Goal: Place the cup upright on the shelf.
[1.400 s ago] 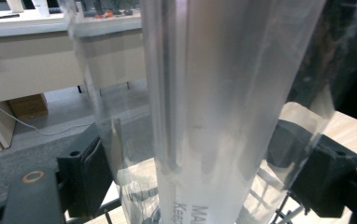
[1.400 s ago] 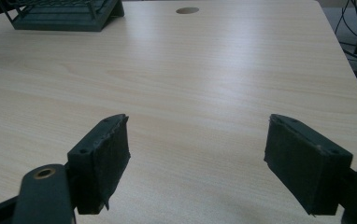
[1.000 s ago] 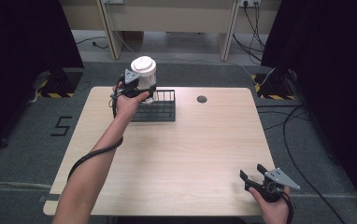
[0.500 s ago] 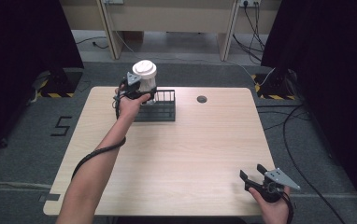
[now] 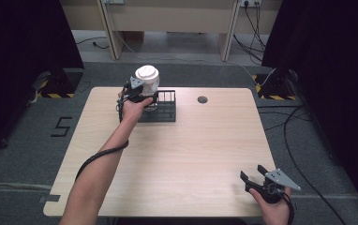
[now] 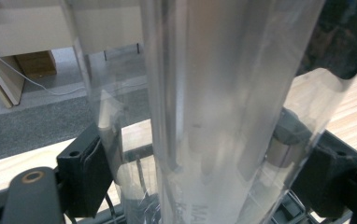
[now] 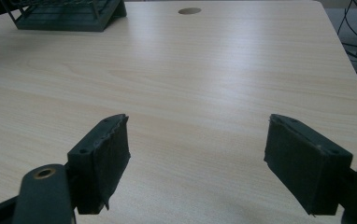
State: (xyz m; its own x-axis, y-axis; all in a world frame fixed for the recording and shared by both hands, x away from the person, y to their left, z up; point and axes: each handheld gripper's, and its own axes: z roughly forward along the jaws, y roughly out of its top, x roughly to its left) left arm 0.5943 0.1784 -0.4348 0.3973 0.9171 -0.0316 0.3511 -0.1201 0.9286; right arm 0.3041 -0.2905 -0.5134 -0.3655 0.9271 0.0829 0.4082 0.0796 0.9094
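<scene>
A tall clear plastic cup [image 5: 150, 85] with a white lid stands upright between the jaws of my left gripper [image 5: 139, 93], which is shut on it. The cup hangs over the left end of a black wire rack [image 5: 164, 107] at the table's far side. In the left gripper view the cup's see-through wall [image 6: 223, 107] rises close in front, with both black pads [image 6: 85, 172] pressed to its sides. My right gripper [image 5: 252, 172] rests near the table's front right corner. Its jaws stand wide open over bare wood [image 7: 197, 168] with nothing between them.
The light wooden table [image 5: 191, 154] has a round cable hole [image 5: 202, 99] right of the rack. In the right gripper view the rack [image 7: 67, 14] and the hole [image 7: 189, 10] lie far ahead. Cables run over the floor to the right of the table.
My left gripper has carried the cup slightly right and down toward the rack. The right gripper has stayed where it was, open.
</scene>
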